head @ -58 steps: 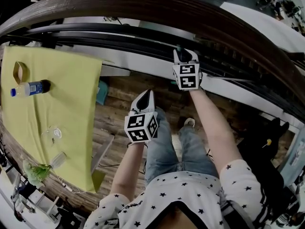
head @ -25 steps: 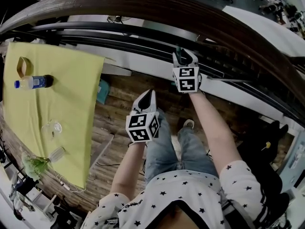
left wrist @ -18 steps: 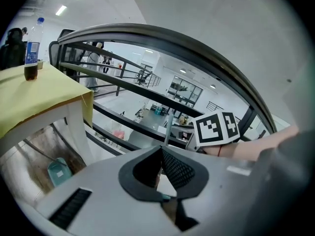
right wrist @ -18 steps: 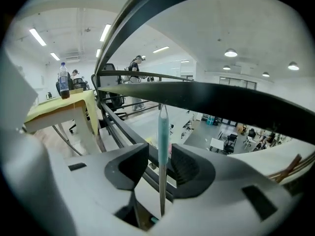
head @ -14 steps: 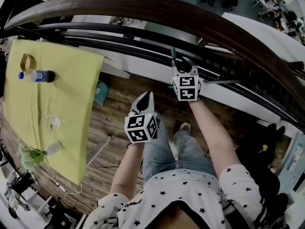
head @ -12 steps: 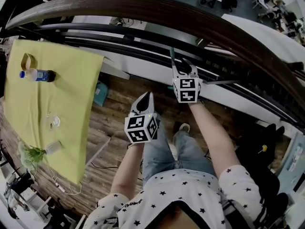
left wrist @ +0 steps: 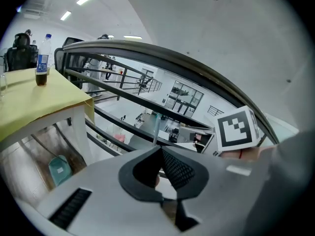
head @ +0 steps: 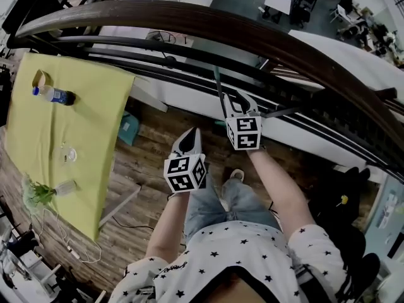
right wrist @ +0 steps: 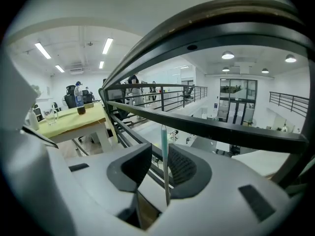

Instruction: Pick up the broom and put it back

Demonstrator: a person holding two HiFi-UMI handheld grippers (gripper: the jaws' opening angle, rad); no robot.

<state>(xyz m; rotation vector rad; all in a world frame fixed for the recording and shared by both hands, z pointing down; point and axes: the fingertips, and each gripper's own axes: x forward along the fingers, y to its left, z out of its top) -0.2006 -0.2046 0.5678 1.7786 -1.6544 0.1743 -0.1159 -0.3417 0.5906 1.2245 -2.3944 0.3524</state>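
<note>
- Right gripper (right wrist: 159,150): jaws apart, just been closing, around the upright broom handle (right wrist: 163,134) at the far railing (right wrist: 221,129); not yet clamped.
- I would centre the handle between both pads before squeezing.
- Left gripper (left wrist: 160,150): jaws together, empty, nearer.

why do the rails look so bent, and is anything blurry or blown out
Head view: the wide-angle lens bows the handrail into an arc; sharp and evenly lit. Left gripper view: dark rounded corners. Right gripper view: ceiling lights glare white, with the same bending.
</note>
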